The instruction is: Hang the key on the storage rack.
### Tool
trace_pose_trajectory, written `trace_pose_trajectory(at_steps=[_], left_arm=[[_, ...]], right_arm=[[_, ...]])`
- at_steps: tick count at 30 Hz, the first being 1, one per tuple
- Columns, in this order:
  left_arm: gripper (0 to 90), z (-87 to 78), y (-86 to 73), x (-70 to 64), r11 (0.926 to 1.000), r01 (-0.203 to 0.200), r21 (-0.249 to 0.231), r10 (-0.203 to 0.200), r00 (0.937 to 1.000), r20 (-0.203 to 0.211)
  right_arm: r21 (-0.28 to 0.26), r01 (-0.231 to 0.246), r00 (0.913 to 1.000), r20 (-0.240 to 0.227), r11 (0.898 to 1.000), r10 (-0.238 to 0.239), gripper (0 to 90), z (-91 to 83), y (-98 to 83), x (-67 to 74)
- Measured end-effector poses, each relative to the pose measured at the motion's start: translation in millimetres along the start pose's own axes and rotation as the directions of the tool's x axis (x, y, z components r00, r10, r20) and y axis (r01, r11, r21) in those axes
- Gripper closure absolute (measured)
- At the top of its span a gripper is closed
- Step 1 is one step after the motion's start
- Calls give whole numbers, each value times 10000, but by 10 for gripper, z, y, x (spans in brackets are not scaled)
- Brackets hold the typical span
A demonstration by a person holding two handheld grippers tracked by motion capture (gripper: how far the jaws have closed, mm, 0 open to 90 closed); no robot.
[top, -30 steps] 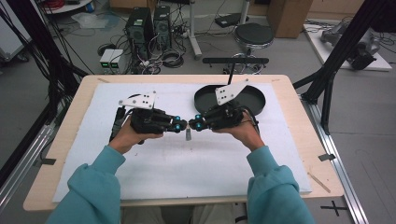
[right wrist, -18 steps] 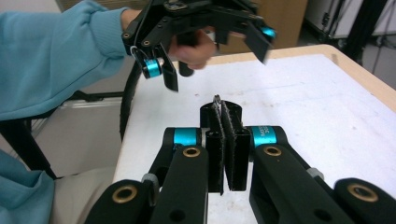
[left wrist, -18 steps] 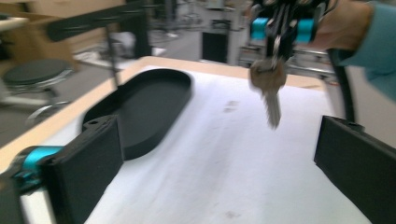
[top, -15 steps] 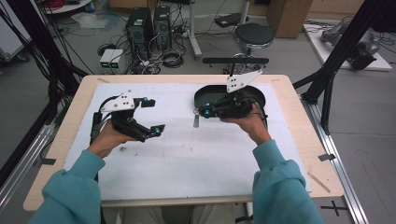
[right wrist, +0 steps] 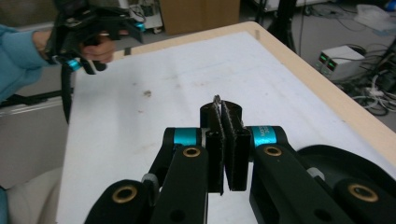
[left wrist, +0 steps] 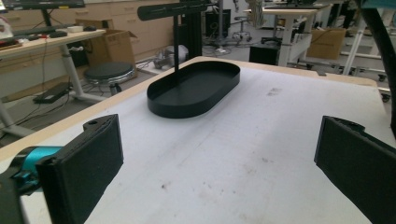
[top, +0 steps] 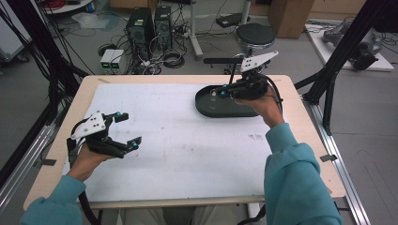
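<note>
Between right tool (right wrist: 227, 140) pads, small metal piece (right wrist: 216, 100)

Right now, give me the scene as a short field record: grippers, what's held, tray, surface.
left gripper: open, nothing between the jaws, over the left part of the white mat
right gripper: shut on a small thin metallic piece that sticks out at the tips; too small to identify
right gripper place: above the black oval tray
tray: black, oval, raised rim, upright post with a crossbar; looks empty in the left gripper view
surface: white mat on a wooden table, faint stains
</note>
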State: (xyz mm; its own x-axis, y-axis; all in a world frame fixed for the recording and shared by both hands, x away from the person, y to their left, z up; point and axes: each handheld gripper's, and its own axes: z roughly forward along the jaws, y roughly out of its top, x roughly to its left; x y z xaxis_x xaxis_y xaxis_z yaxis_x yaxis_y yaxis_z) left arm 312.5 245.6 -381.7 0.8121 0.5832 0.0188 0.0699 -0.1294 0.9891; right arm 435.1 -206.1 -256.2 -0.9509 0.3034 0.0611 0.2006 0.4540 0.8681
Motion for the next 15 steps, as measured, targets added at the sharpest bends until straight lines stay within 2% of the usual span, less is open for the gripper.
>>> trace_pose_trajectory(at_steps=[6, 9, 15], left_arm=[[17, -165, -219, -45, 9991, 277, -313, -292, 9985, -463], [17, -241, -309, -67, 9987, 265, -433, -294, 9974, -664], [17, -361, -456, -88, 9982, 218, -566, -273, 9947, -988]], right_arm=[[411, -199, 9990, 415, 9990, 182, 889, -47, 44, -163], [509, -416, 9975, 592, 9978, 386, 888, -71, 76, -229], [679, -472, 9942, 999, 9966, 403, 888, -122, 154, -368]])
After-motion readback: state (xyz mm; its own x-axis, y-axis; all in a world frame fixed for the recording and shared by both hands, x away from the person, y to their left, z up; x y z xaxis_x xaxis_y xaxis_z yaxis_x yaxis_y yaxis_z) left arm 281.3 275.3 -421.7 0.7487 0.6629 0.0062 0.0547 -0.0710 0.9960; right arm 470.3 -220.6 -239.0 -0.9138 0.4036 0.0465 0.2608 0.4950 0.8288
